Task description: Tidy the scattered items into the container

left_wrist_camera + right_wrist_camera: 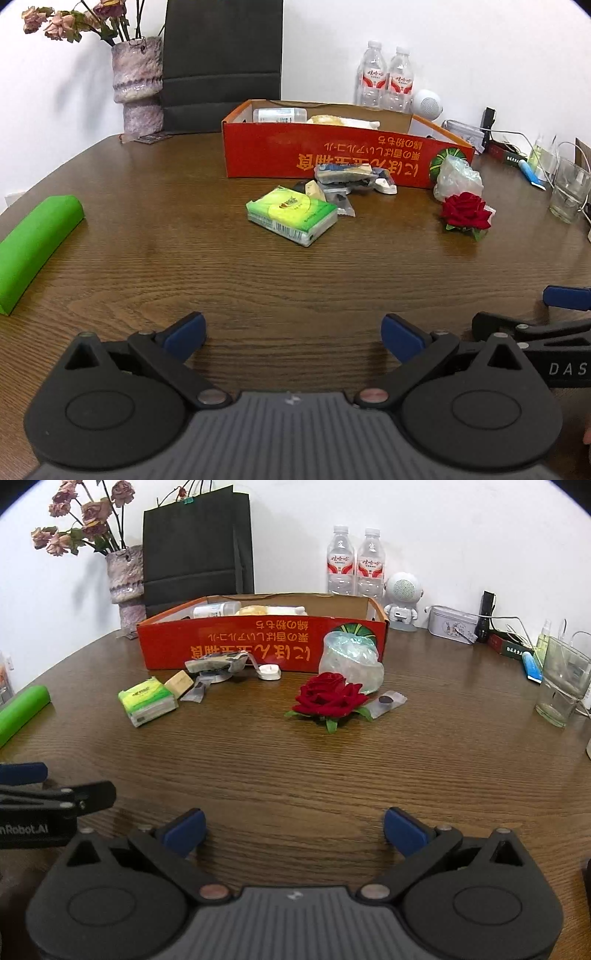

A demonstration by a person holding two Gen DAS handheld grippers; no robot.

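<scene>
A red cardboard box (325, 155) (258, 646) stands at the table's far middle and holds a white bottle (280, 114) and other items. In front of it lie a green tissue pack (291, 214) (147, 700), a pile of small packets (343, 177) (216, 664), a white clip-like thing (386, 189) (269, 672), a crumpled clear plastic bag (458, 177) (351, 661) and a red rose (466, 212) (328, 698). My left gripper (293, 336) is open and empty, low over the near table. My right gripper (294, 830) is open and empty beside it.
A green foam block (33, 243) (20, 712) lies at the left. A vase of dried flowers (138, 85), a black bag (197, 546), two water bottles (354, 565), a white speaker (402, 598), a tin (452, 622) and a glass (561, 679) line the back and right.
</scene>
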